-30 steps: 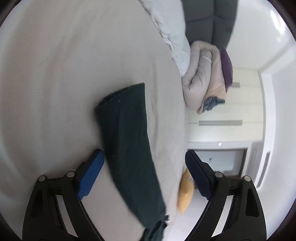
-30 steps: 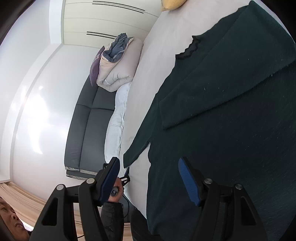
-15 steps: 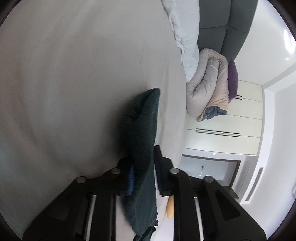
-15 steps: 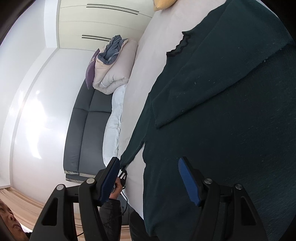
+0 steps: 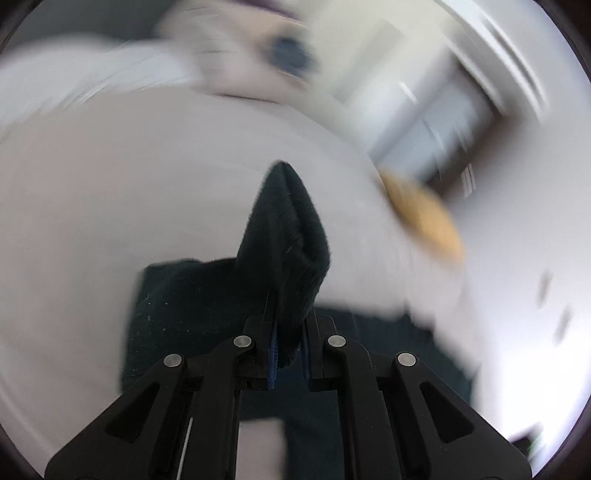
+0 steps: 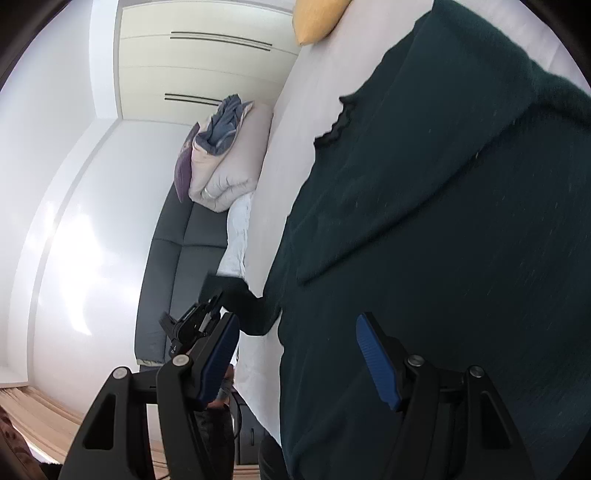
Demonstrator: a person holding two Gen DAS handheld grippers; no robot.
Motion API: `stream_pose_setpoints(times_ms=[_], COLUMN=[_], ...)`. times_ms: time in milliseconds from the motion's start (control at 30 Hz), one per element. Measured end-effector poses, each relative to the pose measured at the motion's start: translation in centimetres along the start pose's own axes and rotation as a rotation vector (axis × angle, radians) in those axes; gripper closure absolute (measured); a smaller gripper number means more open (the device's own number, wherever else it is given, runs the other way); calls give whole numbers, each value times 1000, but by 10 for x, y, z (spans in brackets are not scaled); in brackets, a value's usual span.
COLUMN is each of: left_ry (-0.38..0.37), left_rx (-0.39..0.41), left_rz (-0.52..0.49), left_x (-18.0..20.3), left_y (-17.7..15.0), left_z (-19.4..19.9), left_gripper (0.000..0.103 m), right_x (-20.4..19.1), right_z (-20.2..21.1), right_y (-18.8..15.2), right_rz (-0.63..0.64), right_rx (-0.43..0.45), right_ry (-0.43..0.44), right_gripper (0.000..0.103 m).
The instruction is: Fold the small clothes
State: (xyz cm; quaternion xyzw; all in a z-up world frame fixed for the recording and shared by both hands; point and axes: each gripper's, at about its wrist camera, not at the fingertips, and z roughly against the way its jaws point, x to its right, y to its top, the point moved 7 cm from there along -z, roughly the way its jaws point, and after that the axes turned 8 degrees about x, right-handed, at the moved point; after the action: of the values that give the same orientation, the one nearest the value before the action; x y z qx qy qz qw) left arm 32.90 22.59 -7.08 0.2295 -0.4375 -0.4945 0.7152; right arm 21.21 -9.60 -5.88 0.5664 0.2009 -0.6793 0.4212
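Note:
A dark green knit top (image 6: 443, 258) lies spread on the pale bed sheet (image 6: 280, 129), with one sleeve folded across its front (image 6: 406, 166). My left gripper (image 5: 288, 332) is shut on the other sleeve (image 5: 284, 236), which is lifted off the sheet and stands up bunched between the blue pads. The right wrist view shows that sleeve (image 6: 251, 306) pulled out at the top's left edge by the left gripper (image 6: 207, 306). My right gripper (image 6: 295, 325) hovers open over the top's lower body with nothing between its fingers.
A grey sofa (image 6: 173, 266) runs along the bed's far side with a white blanket (image 6: 236, 236) and a rolled quilt (image 6: 229, 170). A yellow cushion (image 6: 317, 18) sits at the bed's corner. White wardrobe doors (image 6: 203, 66) stand behind. The left wrist view is blurred.
My left gripper closed on the sleeve and lifted it, swinging round over the top. The right gripper drifted slightly lower over the garment and stayed open.

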Motion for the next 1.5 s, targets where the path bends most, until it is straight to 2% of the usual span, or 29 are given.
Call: stream_pose_setpoints(times_ms=[33,100,200,267,333,400,667,800,867,967,1000,1033,1267,1367,1500], left_ry=[1,6,27,52,65,76,66,51,49,47,50,52,-63,-146,-210], left_rx=[-13,-63,-99,-102,-106,-101,-15,1,5,12,9,6,-1,11,37], left_rz=[-72,-276,-426,-518,-559,-583,-558,-545,-539,-537,-531,-523,-414,-365,-265], left_x=[19,70,99,105,105,103,95,94,92,92,91,91,97,108,109], left_y=[-9,-47,-93,-115,-135,-140,-139,-138,-139,-138,-137,-136,-119,-108,-79], left_z=[-7,-30,-43,-47,-43,-46,-22,-16,-8,-5,-5,-6,19,38,60], left_gripper=[95,95,95,95,94,94,94,94,94,94,94,94,92,92,92], right_x=[1,2,-2,-7,-10,-11,-35,-49,-48,-41,-41,-40,-52,-52,-47], right_z=[0,-2,-12,-23,-42,-72,-190,-227,-239,-256,-260,-262,-238,-219,-194], right_y=[4,12,23,31,38,43,28,26,25,22,20,17,28,41,56], right_rz=[-3,2,31,46,44,11,-38,-30,-17,15,42,66,219,239,236], right_rx=[5,7,-6,-26,-53,-107,-302,-343,-363,-398,-409,-414,-347,-305,-263], right_ry=[-2,-16,-39,-47,-48,-54,-47,-51,-85,-140,-155,-169,-191,-199,-204], right_gripper=[33,33,33,33,33,33,34,34,39,65,82,91,94,94,94])
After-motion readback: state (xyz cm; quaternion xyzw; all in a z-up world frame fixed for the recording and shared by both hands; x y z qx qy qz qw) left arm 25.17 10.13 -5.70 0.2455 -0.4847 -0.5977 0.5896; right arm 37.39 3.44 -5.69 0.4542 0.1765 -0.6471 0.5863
